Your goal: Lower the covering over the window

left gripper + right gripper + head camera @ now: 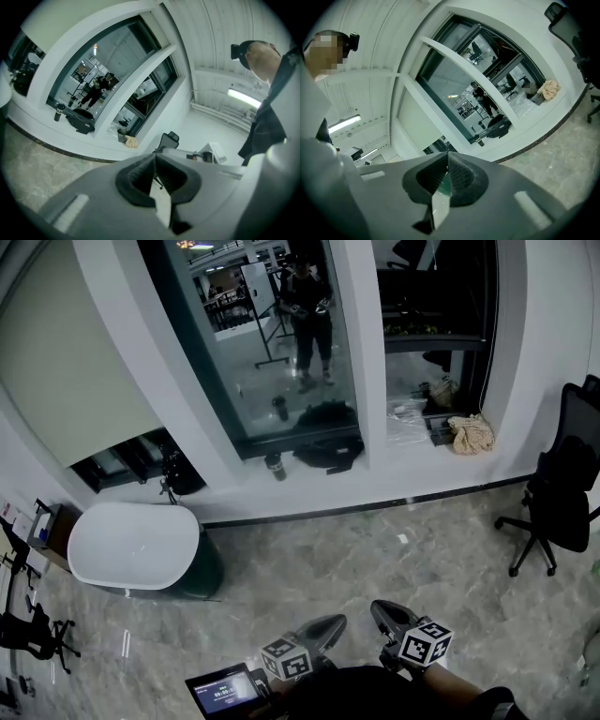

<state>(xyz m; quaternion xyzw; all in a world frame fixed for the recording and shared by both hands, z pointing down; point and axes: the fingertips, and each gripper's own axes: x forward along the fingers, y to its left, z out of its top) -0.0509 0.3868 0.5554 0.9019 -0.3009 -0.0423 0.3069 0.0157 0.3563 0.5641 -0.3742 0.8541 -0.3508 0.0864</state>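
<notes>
A pale beige roller blind [66, 362] covers most of the left window, leaving a dark strip of glass below its hem. The middle window [272, 343] and the right window [436, 296] are bare dark glass that reflects a standing person. My left gripper [333, 622] and right gripper [380, 608] are low at the bottom of the head view, side by side above the marble floor, far from the windows. Both are shut with nothing in them: the left gripper [155, 157] and the right gripper [447, 154] have their pads pressed together. The blind [417, 122] also shows in the right gripper view.
A white oval tub-like table [136, 545] stands under the left window. On the sill lie a black bag [328, 448], a bottle [274, 465] and a beige cloth [472, 434]. A black office chair [562, 493] stands at the right. A small screen [223, 693] sits by my left gripper.
</notes>
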